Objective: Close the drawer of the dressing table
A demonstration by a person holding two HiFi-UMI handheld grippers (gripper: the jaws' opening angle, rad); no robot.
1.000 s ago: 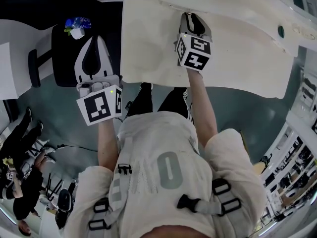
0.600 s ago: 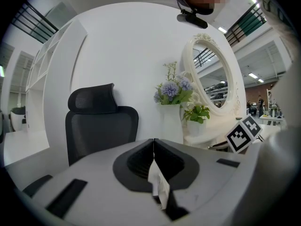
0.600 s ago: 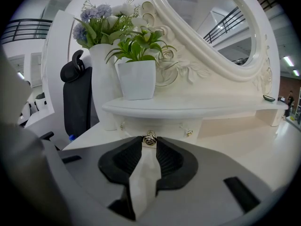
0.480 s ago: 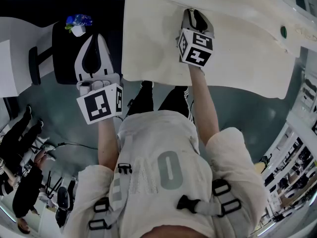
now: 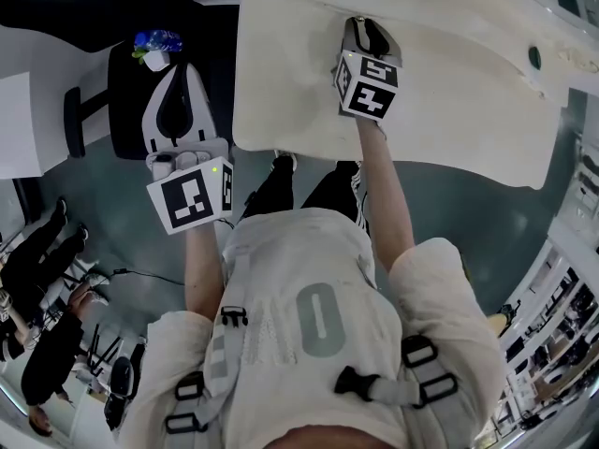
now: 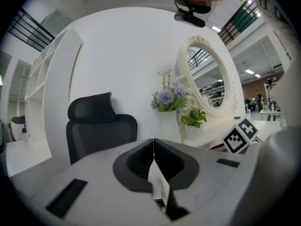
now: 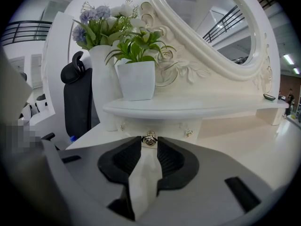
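The drawer (image 7: 165,127) is sitting pushed in under the shelf at the back of the bench (image 5: 449,110), seemingly closed. The right gripper (image 5: 365,28) is touching its knob (image 7: 149,139) with narrowly parted jaws that have just been easing open, probably to release it. The left gripper (image 6: 154,142) is idling by the chair (image 6: 96,126), jaws together and empty.

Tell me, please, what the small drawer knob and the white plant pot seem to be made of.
The drawer knob looks like polished metal, brass or gilt: it glints gold with bright highlights. The plant pot looks like matte white ceramic or plastic, smooth and even; the look does not settle which.
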